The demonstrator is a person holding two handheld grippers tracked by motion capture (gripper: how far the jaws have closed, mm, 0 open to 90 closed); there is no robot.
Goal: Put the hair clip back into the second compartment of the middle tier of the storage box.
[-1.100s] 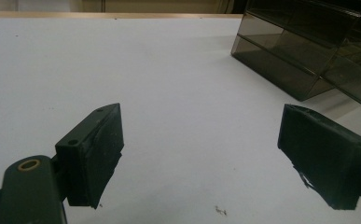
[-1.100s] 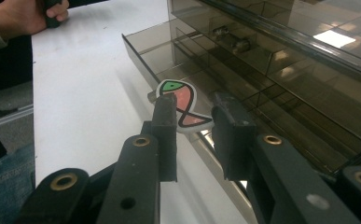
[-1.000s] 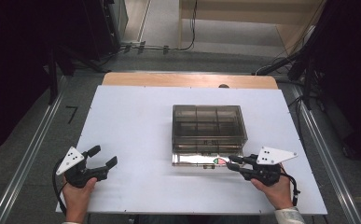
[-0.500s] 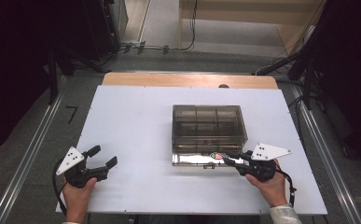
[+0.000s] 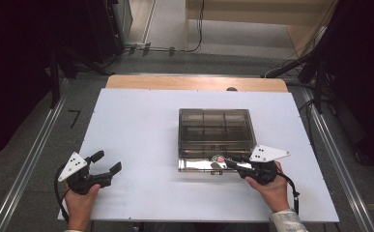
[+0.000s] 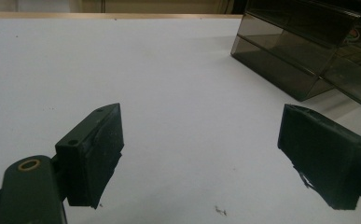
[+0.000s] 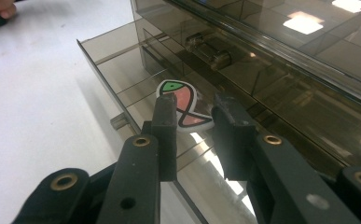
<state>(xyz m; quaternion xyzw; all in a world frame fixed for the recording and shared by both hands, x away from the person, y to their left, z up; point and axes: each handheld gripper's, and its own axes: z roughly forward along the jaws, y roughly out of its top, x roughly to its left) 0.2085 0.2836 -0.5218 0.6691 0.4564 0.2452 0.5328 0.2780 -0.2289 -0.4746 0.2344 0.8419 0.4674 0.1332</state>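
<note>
R gripper (image 7: 194, 121) jaws pinch flat fish-shaped eraser (image 7: 183, 105), tail end hidden, in smoky clear-plastic drawer (image 7: 122, 70); L gripper (image 6: 201, 158) wide open, empty.

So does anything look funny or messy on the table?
Nothing is spilled or broken. The one odd bit: the smoky clear plastic drawer box has its bottom drawer pulled out toward the person, and a small fish-shaped piece, pink with a green head, lies in it, between the right gripper fingers. The left gripper waits open.
</note>
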